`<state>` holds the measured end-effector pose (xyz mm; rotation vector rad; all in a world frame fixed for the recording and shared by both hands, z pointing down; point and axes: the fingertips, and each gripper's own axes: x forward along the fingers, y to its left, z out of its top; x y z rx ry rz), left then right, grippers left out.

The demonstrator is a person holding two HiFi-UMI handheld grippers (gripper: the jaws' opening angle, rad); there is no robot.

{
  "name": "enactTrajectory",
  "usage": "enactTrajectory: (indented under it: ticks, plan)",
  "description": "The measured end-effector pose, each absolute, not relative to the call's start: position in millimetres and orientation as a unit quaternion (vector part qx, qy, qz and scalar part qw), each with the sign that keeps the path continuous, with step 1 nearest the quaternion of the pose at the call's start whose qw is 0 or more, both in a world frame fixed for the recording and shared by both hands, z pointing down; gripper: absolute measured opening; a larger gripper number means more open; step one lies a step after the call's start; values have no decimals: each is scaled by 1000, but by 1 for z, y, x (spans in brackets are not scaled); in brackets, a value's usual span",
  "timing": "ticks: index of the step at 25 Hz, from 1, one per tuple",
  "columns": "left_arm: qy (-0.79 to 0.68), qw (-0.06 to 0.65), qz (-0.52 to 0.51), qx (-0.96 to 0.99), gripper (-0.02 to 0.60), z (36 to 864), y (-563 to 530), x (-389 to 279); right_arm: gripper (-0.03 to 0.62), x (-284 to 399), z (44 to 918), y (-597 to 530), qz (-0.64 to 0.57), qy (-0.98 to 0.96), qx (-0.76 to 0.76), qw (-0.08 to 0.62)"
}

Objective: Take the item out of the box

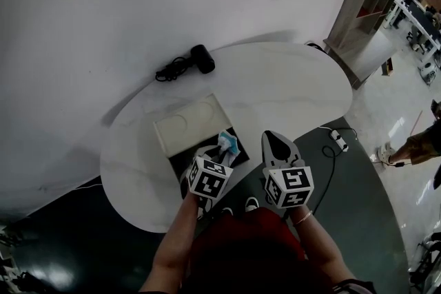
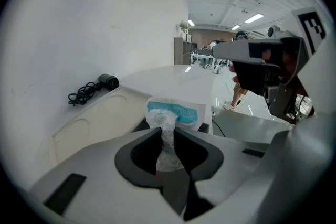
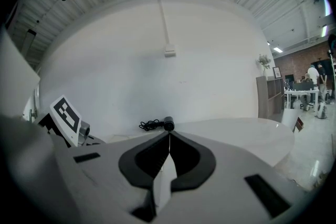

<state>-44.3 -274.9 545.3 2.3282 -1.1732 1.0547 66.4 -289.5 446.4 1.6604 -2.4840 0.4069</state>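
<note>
The packet, a crinkled clear plastic sachet with a teal printed panel, is pinched in my left gripper. In the left gripper view the jaws stand narrow, and their pads press on the twisted lower end of the plastic while the printed end stands up beyond the tips. From the head view I see it over the far right corner of the box, whose dark inside shows just under the gripper. I cannot tell whether the packet's lower edge touches the box rim.

A white moulded panel with shallow round recesses lies touching the box's far side, toward the wall. Box and panel sit on the near left part of the white oval table.

My right gripper hangs just beside the left one, off the box's right side and over bare tabletop. Its own view shows the jaws brought together tip to tip with nothing between them.

At the table's far edge near the wall lies a black hair dryer with its cord coiled beside it. A wooden shelf unit stands well off to the right, and a person's leg shows on the floor at that side.
</note>
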Motion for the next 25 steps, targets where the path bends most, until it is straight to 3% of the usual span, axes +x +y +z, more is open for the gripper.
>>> enactTrajectory:
  ticks: [25]
  plan:
    - [-463,122,174,861,92,441,-249,-73,15,29,427,-249,116,-820,559,43]
